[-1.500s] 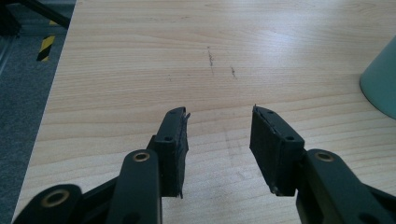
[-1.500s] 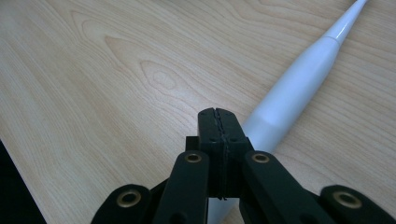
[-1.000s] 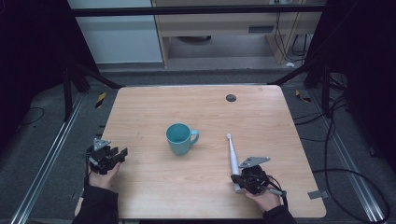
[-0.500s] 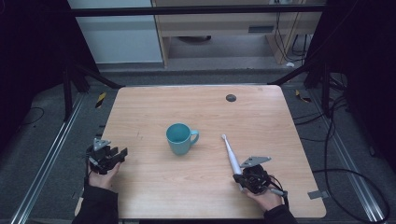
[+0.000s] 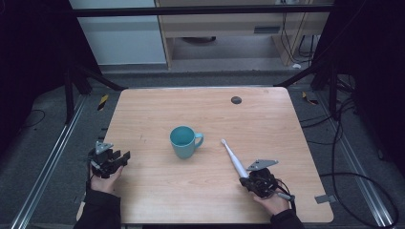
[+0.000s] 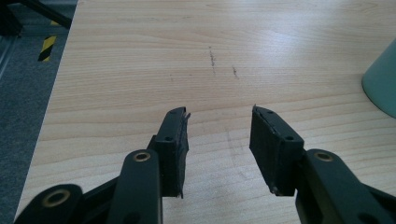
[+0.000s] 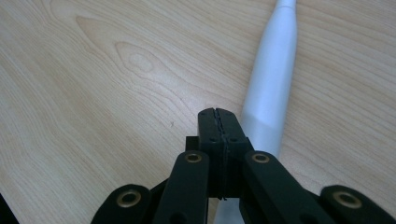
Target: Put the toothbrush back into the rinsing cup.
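- High view: the right gripper is resting beside the white toothbrush, which is lying on the table just right of the teal mug; the left gripper is waiting at the table's left edge.
- Left gripper view: its jaws are standing wide apart — nothing between them — with the mug off to the side.
- Right gripper view: the jaws are pressing together on nothing, touching the toothbrush alongside. They likely need opening and centring over the handle before squeezing.

Teal mug cut off at frame's right edge | white toothbrush tip cropped at top, base hidden beneath jaws
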Demonstrator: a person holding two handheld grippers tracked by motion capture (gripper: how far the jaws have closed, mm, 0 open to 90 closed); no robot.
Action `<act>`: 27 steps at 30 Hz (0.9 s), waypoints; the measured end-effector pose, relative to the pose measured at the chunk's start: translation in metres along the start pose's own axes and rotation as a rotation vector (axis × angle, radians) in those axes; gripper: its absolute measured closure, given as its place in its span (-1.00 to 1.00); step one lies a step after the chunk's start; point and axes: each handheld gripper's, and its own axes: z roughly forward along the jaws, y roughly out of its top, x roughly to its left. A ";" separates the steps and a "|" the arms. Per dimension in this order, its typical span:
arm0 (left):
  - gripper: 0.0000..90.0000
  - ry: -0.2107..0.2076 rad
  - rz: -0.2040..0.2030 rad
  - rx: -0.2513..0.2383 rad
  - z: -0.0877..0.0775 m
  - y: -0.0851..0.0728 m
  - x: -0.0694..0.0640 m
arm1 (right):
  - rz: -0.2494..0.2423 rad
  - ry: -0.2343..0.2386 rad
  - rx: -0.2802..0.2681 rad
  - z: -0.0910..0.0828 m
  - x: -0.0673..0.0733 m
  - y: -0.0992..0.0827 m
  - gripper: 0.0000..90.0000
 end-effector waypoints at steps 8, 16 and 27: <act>0.25 0.000 0.002 0.004 0.002 0.000 0.002 | 0.031 -0.032 -0.094 -0.014 -0.007 0.008 0.79; 0.23 -0.005 0.021 0.003 0.004 0.000 0.001 | 0.071 -0.094 -0.142 -0.032 -0.021 0.023 0.34; 0.18 0.005 0.044 0.010 0.005 0.001 0.000 | 0.075 -0.146 -0.031 -0.033 -0.025 0.048 -0.03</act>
